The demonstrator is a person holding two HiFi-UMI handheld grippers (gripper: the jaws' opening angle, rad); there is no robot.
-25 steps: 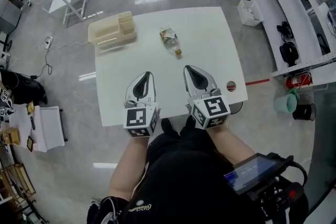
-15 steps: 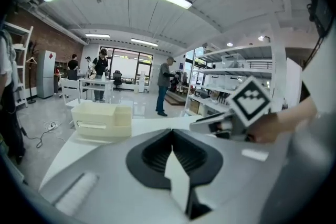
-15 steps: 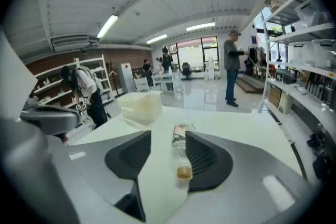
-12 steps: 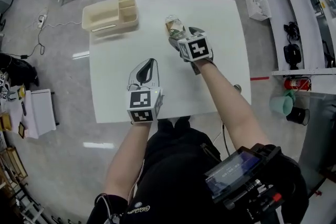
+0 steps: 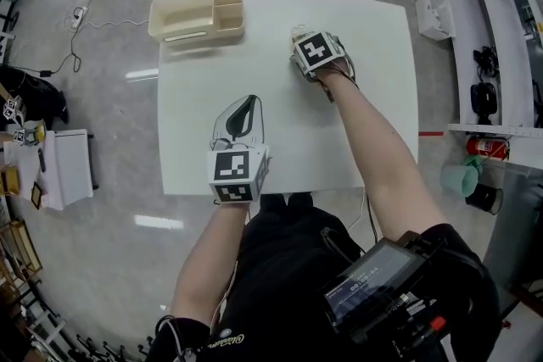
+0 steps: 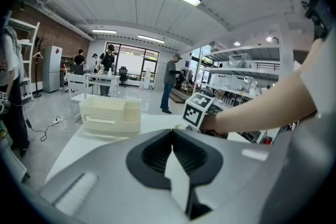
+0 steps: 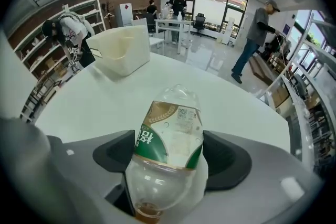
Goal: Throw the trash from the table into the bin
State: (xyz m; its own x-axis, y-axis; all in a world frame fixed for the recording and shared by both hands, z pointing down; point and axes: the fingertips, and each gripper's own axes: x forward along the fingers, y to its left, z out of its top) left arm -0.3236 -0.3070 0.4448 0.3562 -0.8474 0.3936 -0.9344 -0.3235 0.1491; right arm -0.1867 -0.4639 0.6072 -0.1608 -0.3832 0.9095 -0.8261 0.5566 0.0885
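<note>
The step in hand seemed to be the grasp of the bottle (image 7: 170,131), the only trash visible on the tabletop (image 5: 195,150). The right tool (image 5: 303,41) pointed steeply down over it. Its jaws were opening and stood at both sides of the bottle, and the pads did not press on it yet, so nothing was grasped. To do this well, I think the tool should go lower until the pads are level with the widest part of the body, near the label. It should then close slowly, because the thin plastic will probably give way and can slip out to one side. The left tool (image 5: 244,108) was clenched and empty, and it hovered nearer to the person, well apart from the right tool. A cream container (image 5: 197,13) stood on the tabletop to the left of the right tool, but I could not tell whether it was the bin. The bottle was of clear plastic with a green and brown label carrying white print. Its rounded base pointed away from the right tool. The neck end lay deep between the jaws and looked brownish, from a cap or a rest of drink.
</note>
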